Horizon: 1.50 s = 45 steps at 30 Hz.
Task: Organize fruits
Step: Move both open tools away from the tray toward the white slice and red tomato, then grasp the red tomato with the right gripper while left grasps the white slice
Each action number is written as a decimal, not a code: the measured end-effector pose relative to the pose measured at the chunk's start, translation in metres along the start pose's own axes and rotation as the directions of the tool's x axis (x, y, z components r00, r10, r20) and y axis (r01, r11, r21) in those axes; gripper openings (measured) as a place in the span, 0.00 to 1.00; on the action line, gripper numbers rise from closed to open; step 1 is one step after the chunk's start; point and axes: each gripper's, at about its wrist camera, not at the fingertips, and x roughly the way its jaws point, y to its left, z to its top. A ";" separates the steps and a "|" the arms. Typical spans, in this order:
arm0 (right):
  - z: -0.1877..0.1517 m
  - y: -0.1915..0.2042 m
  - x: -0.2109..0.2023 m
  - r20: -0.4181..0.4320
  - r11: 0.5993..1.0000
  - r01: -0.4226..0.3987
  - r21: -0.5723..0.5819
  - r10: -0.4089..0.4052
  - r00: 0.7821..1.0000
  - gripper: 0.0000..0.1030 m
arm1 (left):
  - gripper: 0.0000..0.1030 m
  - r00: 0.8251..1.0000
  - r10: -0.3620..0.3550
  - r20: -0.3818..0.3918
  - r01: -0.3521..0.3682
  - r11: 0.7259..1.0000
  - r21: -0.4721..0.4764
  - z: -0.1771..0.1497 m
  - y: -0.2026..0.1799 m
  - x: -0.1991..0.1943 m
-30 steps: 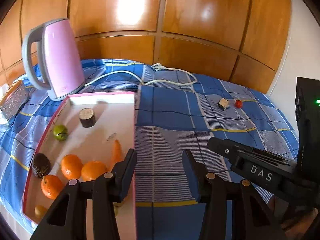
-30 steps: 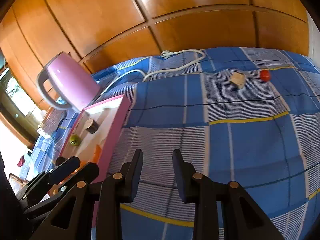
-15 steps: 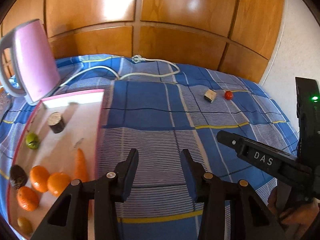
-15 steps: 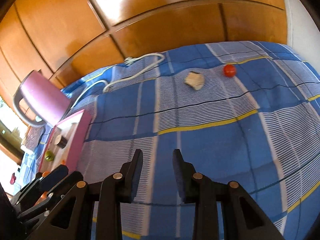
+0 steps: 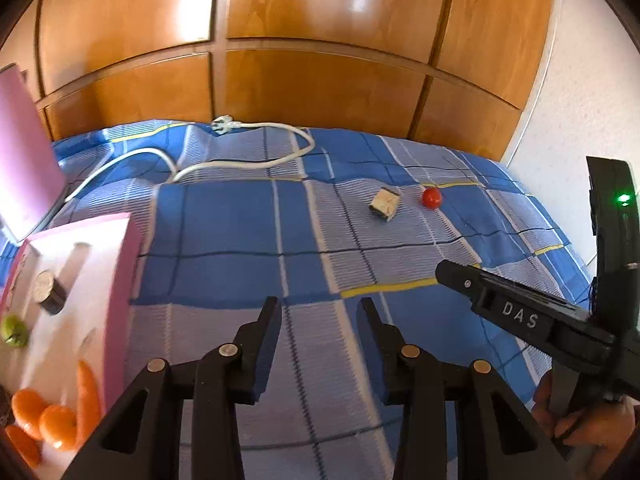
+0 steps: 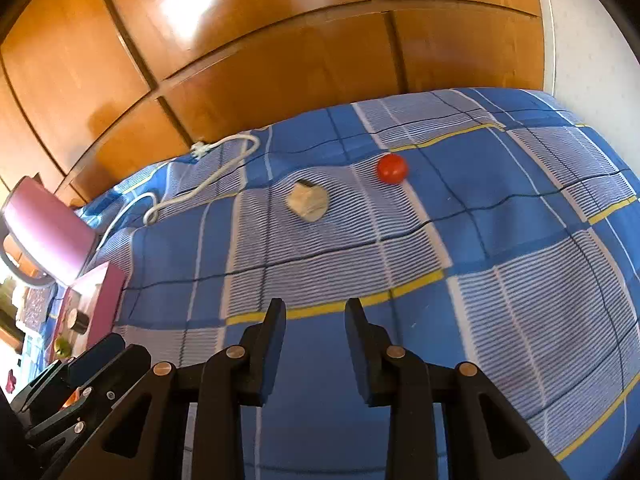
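A small red tomato-like fruit lies on the blue checked cloth far ahead, with a beige cube-shaped piece beside it on the left. A pink tray at the left holds oranges, a carrot, a green fruit and a dark round block. My left gripper is open and empty above the cloth. My right gripper is open and empty, well short of the red fruit; it also shows in the left wrist view.
A pink kettle stands behind the tray at the left, its white cord and plug lying across the far cloth. Wooden cabinet doors rise behind the bed. A white wall stands at the right.
Both grippers have swung to the right, away from the tray. The red fruit and beige piece now sit nearer the middle of both views. Both stay open.
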 end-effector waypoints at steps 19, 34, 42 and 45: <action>0.060 -0.040 0.042 0.018 0.995 0.082 -0.059 -0.081 0.997 0.30 | 0.32 0.998 -0.054 0.020 0.053 0.998 0.029 0.052 -0.051 0.079; 0.092 -0.045 0.078 0.009 0.989 0.100 -0.110 -0.099 0.995 0.30 | 0.33 0.997 -0.076 0.011 0.076 0.997 0.011 0.069 -0.058 0.126; 0.100 -0.046 0.087 0.010 0.989 0.092 -0.114 -0.091 0.996 0.28 | 0.33 0.995 -0.100 -0.026 0.099 0.995 -0.032 0.077 -0.058 0.145; 0.101 -0.046 0.089 0.010 0.990 0.083 -0.118 -0.082 0.997 0.27 | 0.32 0.991 -0.122 -0.056 0.119 0.991 -0.053 0.078 -0.057 0.155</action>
